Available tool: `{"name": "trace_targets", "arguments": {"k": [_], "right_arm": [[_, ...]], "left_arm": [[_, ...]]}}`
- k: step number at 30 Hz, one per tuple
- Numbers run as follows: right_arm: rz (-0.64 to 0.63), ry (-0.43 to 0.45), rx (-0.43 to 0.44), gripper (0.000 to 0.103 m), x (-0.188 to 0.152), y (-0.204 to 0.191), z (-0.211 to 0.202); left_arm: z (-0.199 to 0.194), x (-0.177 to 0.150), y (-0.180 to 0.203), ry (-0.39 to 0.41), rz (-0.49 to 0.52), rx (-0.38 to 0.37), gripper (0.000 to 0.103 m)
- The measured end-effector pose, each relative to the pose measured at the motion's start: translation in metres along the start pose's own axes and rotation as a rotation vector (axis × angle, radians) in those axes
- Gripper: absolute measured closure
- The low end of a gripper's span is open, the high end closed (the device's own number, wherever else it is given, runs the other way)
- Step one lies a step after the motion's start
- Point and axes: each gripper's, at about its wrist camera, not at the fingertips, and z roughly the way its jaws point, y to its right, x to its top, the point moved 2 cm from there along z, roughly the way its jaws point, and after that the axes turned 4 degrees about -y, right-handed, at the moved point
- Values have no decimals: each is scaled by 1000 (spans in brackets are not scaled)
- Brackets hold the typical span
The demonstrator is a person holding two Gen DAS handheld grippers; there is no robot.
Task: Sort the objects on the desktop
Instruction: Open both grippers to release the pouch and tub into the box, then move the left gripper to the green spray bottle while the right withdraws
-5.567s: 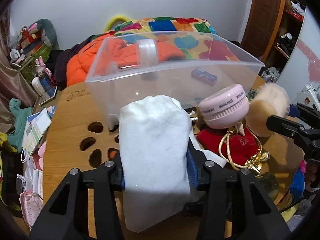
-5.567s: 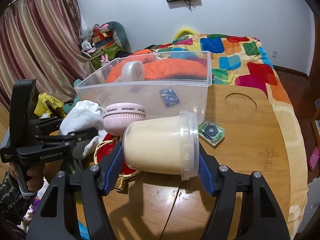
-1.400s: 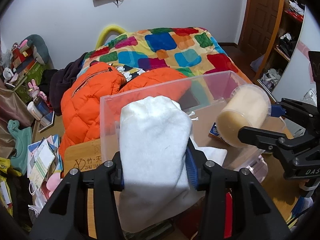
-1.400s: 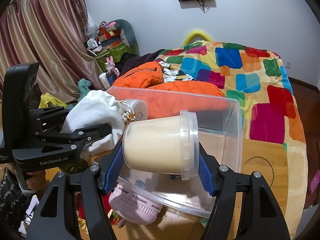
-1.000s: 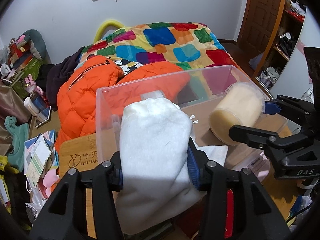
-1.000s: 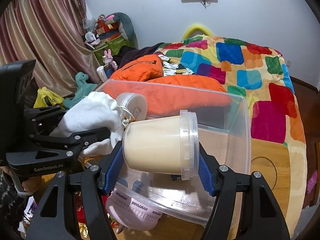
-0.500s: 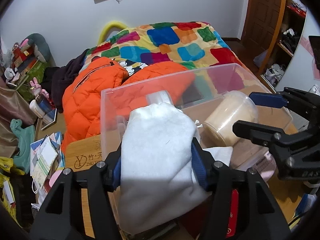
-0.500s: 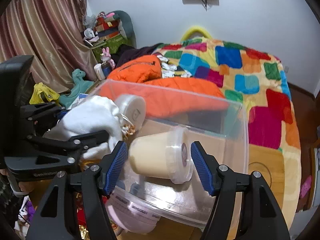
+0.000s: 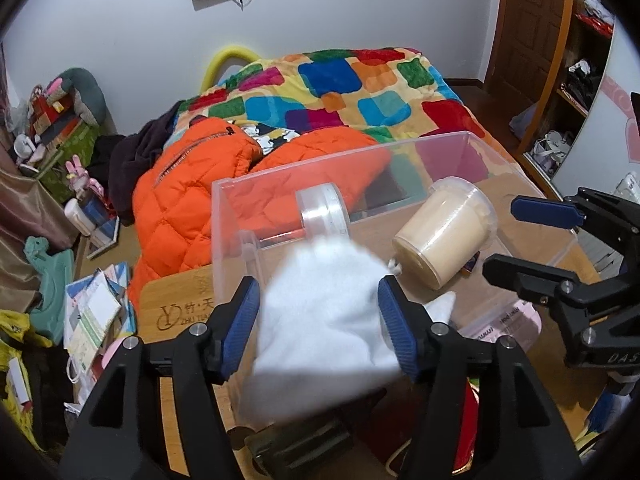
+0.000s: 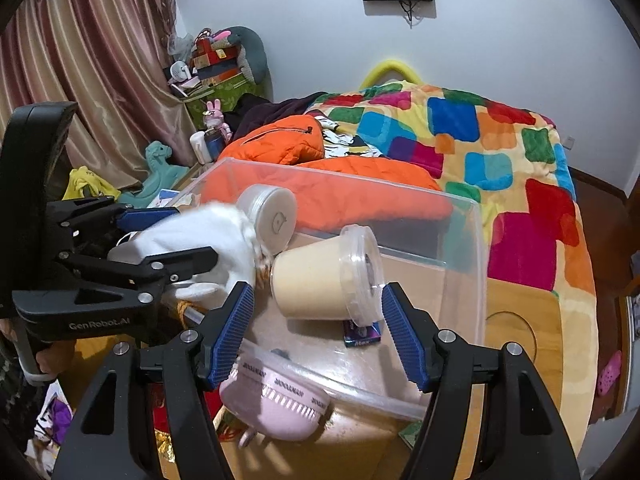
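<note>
Bedroom, wooden desk (image 9: 176, 300). L gripper (image 9: 320, 316) jaws opening round white pouch (image 9: 320, 320) (blurred); R gripper (image 10: 316, 332) spread wide, tub (image 10: 324, 276) loose in bin (image 10: 472, 280).

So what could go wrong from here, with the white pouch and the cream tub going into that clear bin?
The left gripper is opening with the white pouch between its pads, above the near wall of the clear bin; the blurred pouch could catch the rim and spill outside. The cream tub lies on its side in the bin and may roll. The bin's near edge seems propped on the pink fan, so it might shift.
</note>
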Motion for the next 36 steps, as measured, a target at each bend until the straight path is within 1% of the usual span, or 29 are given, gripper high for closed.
{"name": "trace_targets", "arguments": {"k": [1,2,3,7,11,14,18,24,30,36], "right_arm": [[1,4,0,40,-1,0,-2],[2,7,-1,40,-1,0,-4],[2,10,-2,39,-2,0,-5],[-4,30,-9,37,-6,-2,-14],[-16,51,-21,35,-9,-4,-25],[-28,71,-42,29,-13,-6,-33],[-42,81,-63,29,-17,-10,-42],[-34,89,-69,28,-25,-10,-53],[-14,96,-82,28,-34,-5,-65],[5,94,-106,28,-44,4,-74]], "left_arm": [[-2,-1,1,5,5,9,40],[-5,-1,1,11,6,17,29],[-8,-1,1,24,5,22,25],[-19,-3,1,49,8,30,24],[-27,-4,3,58,14,38,22],[-32,-6,5,65,19,43,21],[-39,-10,8,74,19,43,18],[-50,-18,12,84,24,44,17],[-62,-31,11,96,23,44,16],[-67,-48,8,91,22,53,14]]}}
